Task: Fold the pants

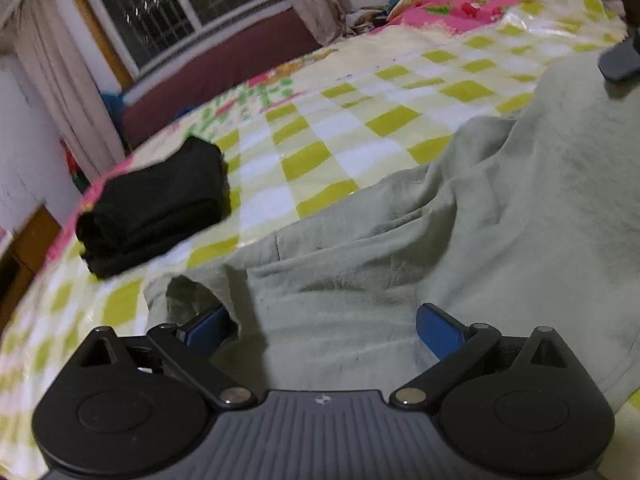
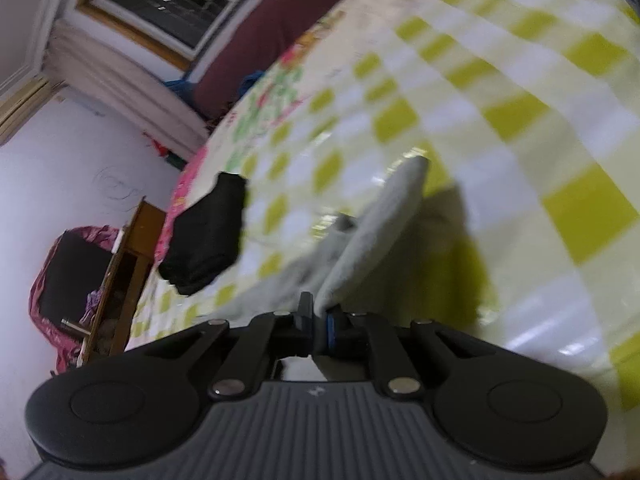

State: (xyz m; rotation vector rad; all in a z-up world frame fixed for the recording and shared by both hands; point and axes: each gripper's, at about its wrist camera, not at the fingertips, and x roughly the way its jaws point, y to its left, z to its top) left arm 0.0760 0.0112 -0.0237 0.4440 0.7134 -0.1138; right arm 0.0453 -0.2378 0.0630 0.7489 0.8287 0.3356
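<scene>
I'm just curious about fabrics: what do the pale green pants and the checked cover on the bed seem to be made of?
The pale green pants look like soft, matte woven cloth, perhaps cotton: they crease and drape limply. The checked cover looks slicker, possibly plastic-coated or satiny, since it shows bright glints of light. Blur leaves both uncertain.

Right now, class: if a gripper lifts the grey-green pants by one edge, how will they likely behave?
Likely floppy: the pants lie in soft wrinkles on the bed. Probably light: the strip pinched in the right gripper rises without visible strain. They will likely sag and drag below any pinch point, so the left gripper, open over them, may need to steady them.
</scene>
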